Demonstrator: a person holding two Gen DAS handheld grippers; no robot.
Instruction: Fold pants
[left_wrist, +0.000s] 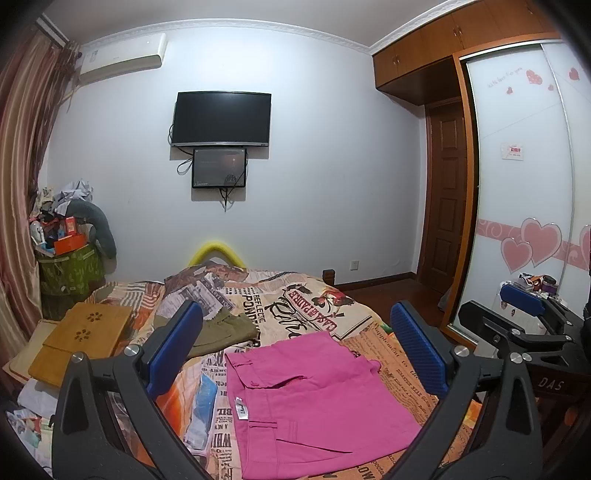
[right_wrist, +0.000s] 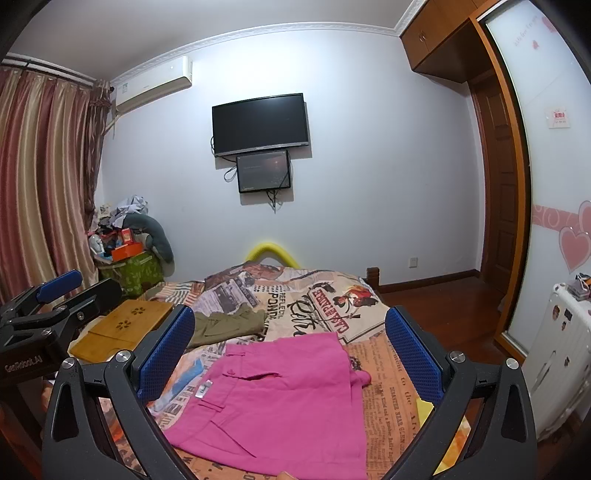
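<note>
Currently both tongs spread wide, holding nothing. Pink pants lie flat on bed, just ahead and below left tongs and right tongs; neither clearly nearer.

pink pants: matt woven cloth | bedspread: printed cloth | lap tray: smooth wood

Two pairs of pants on one bed: one pink pair, one olive pair. Two grippers, left gripper and right gripper. Two wall screens, one television above one small monitor. One air conditioner. One wooden lap desk.
</note>
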